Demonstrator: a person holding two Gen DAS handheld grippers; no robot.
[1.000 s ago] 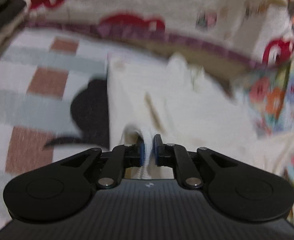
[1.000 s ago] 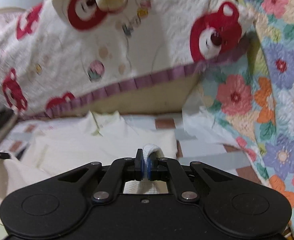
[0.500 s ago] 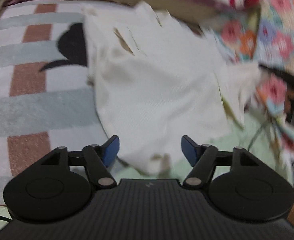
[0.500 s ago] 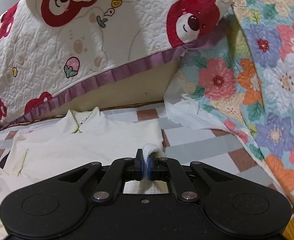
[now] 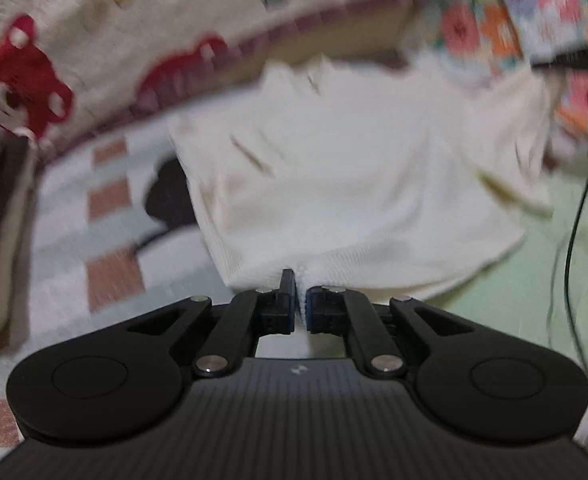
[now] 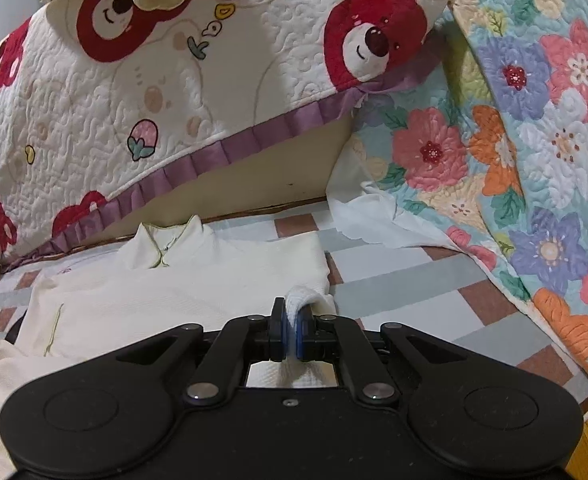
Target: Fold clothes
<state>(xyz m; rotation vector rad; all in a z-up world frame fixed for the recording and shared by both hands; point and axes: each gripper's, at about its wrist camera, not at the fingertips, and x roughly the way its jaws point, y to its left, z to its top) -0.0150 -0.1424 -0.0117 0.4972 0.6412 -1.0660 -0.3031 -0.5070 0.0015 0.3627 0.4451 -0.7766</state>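
A cream white top (image 5: pixel 334 184) with a small stand-up collar (image 6: pixel 166 246) lies spread on a checked mat (image 5: pixel 106 268). In the blurred left wrist view my left gripper (image 5: pixel 301 304) is shut on the garment's near hem edge. In the right wrist view the cream white top (image 6: pixel 182 292) lies flat ahead. My right gripper (image 6: pixel 290 338) is shut on a bunched fold of its right edge, which pokes up between the blue pads.
A quilted bear-print cover (image 6: pixel 174 92) with a purple frill hangs behind the mat. A floral quilt (image 6: pixel 534 152) drapes at the right. A dark patch (image 5: pixel 166 196) lies left of the garment. A thin black cable (image 5: pixel 574 208) runs over the green floor at right.
My left gripper let go of the cloth, opened wide, then shut on the near hem. The right gripper kept its hold and barely shifted.
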